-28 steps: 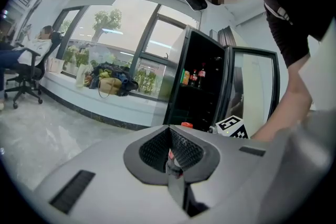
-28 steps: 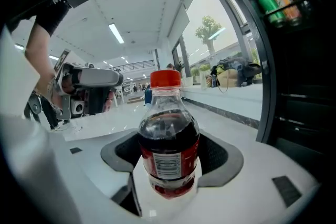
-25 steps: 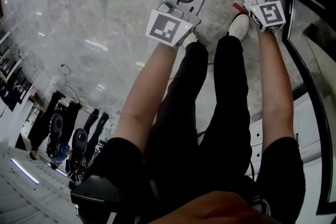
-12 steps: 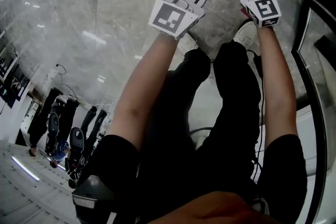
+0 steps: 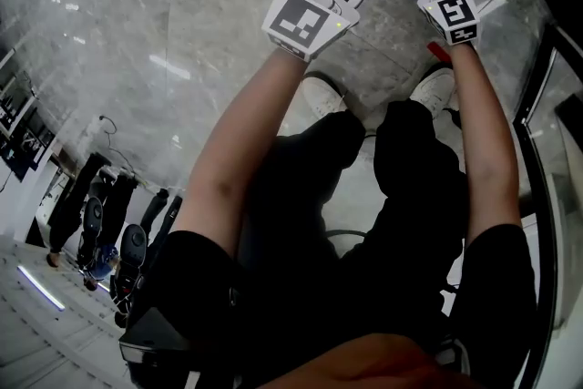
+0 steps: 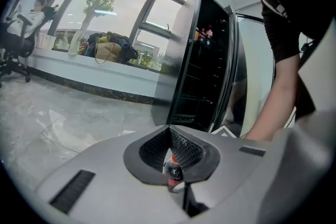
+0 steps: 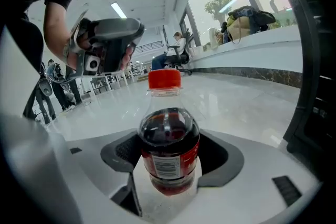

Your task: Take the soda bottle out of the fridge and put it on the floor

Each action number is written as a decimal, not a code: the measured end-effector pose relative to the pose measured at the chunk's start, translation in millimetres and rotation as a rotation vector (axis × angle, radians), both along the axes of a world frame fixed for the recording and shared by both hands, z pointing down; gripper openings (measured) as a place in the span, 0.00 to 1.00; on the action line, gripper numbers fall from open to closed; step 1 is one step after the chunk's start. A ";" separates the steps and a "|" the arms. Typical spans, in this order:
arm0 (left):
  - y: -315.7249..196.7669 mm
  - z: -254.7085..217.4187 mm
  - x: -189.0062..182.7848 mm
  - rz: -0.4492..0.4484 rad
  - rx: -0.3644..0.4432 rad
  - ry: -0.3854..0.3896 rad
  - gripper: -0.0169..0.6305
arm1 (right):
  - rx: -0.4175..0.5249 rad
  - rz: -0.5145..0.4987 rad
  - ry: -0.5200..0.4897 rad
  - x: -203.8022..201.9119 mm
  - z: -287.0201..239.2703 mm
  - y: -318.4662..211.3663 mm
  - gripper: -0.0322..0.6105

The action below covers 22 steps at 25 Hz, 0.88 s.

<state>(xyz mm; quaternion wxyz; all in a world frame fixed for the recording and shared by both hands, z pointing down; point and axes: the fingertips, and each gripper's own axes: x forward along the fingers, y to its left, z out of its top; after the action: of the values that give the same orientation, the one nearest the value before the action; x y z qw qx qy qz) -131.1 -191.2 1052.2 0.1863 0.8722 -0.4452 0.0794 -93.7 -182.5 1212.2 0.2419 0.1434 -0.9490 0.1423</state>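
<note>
White shoes, piled bags, office chair; tree

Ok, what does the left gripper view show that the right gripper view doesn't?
Only the left gripper view shows the open fridge with its dark shelves. Only the right gripper view shows the right hand-held gripper shut on the soda bottle, with the label and barcode close up. Both show the bottle, the pale floor and the bags at the window.
</note>
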 end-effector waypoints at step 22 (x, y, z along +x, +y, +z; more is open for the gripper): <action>24.1 -73.6 15.1 -0.004 -0.031 0.025 0.03 | 0.003 -0.052 0.083 27.6 -54.4 24.1 0.56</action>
<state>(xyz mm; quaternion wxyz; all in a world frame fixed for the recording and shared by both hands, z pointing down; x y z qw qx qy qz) -116.0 -167.2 978.6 0.2055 0.8693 -0.4432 0.0751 -66.1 -158.4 1157.8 0.2844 0.1248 -0.9419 0.1282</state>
